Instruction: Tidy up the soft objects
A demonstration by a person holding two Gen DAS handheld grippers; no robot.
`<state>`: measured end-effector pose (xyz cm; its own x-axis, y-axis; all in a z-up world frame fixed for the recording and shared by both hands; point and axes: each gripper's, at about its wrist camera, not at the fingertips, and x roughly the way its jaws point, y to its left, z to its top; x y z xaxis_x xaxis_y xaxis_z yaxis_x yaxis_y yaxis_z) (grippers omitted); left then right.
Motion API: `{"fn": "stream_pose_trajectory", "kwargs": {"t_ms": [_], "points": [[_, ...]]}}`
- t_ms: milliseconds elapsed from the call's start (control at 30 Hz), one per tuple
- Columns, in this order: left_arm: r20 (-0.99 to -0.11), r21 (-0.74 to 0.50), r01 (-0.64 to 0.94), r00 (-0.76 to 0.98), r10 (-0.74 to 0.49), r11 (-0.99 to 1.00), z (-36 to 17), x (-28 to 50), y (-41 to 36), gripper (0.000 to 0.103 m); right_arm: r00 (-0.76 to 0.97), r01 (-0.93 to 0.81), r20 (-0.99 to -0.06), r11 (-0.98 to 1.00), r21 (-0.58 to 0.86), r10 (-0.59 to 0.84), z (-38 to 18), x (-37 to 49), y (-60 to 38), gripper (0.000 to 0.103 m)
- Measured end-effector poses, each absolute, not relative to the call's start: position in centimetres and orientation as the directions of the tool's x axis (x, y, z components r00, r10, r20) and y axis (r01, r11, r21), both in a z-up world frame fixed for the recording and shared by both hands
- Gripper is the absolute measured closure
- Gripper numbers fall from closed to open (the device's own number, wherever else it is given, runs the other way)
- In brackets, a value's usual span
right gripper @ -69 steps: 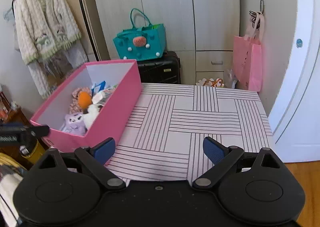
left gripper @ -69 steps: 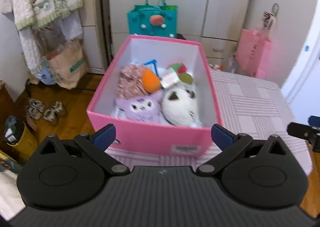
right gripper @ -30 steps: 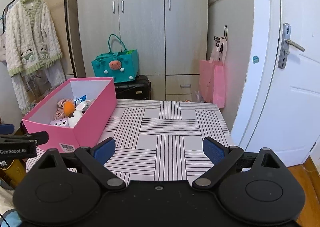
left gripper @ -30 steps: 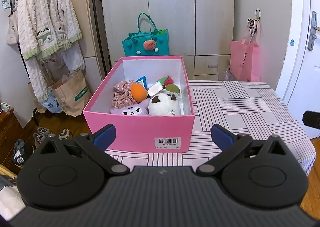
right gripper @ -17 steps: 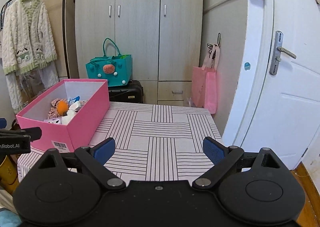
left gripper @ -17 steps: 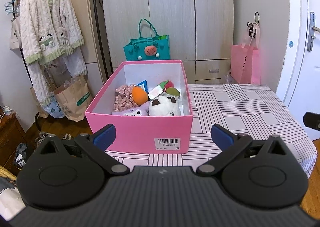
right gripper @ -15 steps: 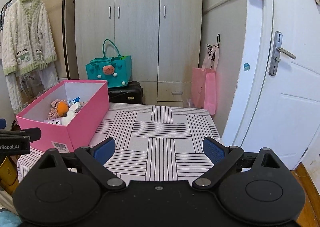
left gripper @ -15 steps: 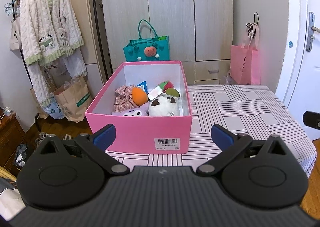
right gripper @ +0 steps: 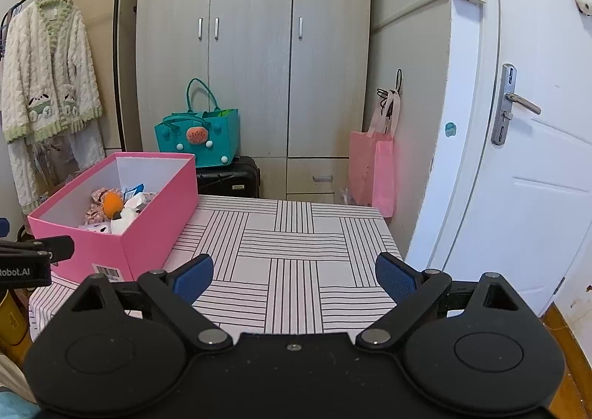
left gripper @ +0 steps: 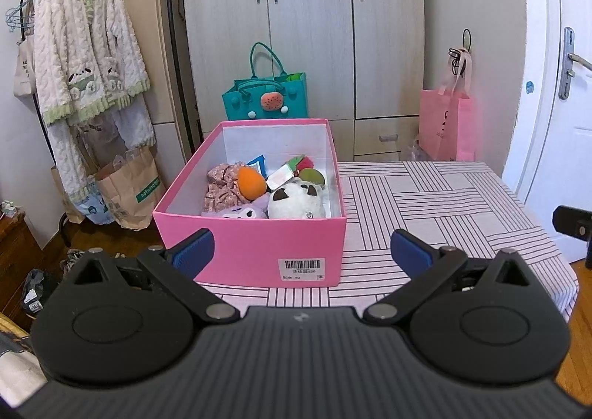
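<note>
Backing away from the pink box point(left gripper: 251, 249), both grippers are hanging with jaws spread wide and holding nothing — left gripper point(left gripper: 301, 252), right gripper point(right gripper: 294, 276). Soft toys point(left gripper: 273, 193) are sitting inside the box ahead of the left jaws, and the table point(right gripper: 296, 245) ahead of the right jaws is lying bare — sorting is looking finished.

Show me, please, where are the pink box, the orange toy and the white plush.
pink box point(left gripper: 251, 249), left wrist view, on its front wall.
orange toy point(left gripper: 251, 183), left wrist view, on its round body.
white plush point(left gripper: 294, 201), left wrist view, on its top.
</note>
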<state>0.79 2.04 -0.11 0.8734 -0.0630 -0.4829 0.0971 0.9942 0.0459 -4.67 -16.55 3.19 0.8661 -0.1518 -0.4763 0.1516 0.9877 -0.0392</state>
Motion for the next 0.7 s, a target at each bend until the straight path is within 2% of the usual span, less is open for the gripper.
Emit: {"fn": "stream_pose_trajectory", "kwargs": {"t_ms": [700], "points": [[-0.466,0.030,0.068,0.884,-0.046,0.997,-0.28,0.53,2.33,0.000,0.866,0.150,-0.473,0.987,-0.056,-0.159,2.86,-4.69,-16.49,0.006]]}}
